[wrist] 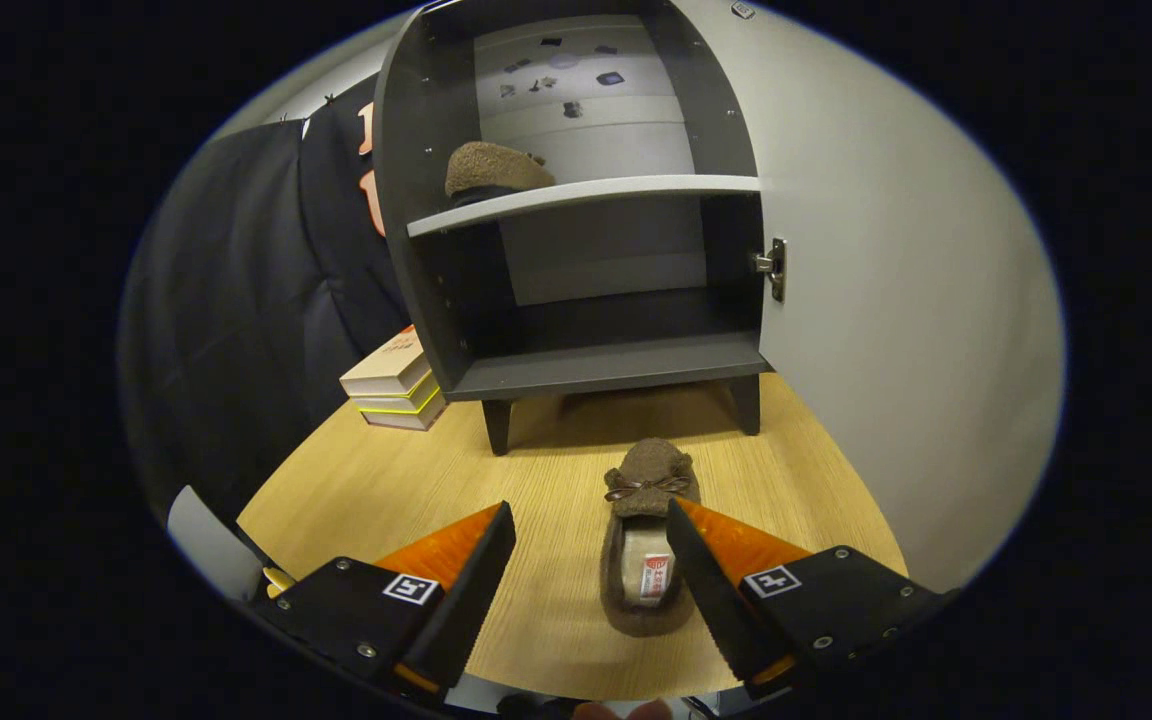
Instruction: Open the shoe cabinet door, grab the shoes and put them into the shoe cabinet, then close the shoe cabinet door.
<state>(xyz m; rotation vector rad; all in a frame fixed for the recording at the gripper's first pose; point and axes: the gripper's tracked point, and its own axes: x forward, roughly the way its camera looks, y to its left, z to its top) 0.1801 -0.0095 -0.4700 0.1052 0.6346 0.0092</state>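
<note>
My tool [591, 560] has its fingers spread wide apart, gripping nothing. A brown slipper [644, 540] lies on the tabletop [356, 490] between the fingers, close against the right one, though I can't tell whether it touches; its bow-trimmed toe points toward the cabinet [576, 220]. The cabinet stands just beyond, its door [896, 300] swung open to the right. A second brown slipper [494, 170] sits on the upper shelf [586, 200], toward its left end. A stack of books [394, 385] rests left of the cabinet.
</note>
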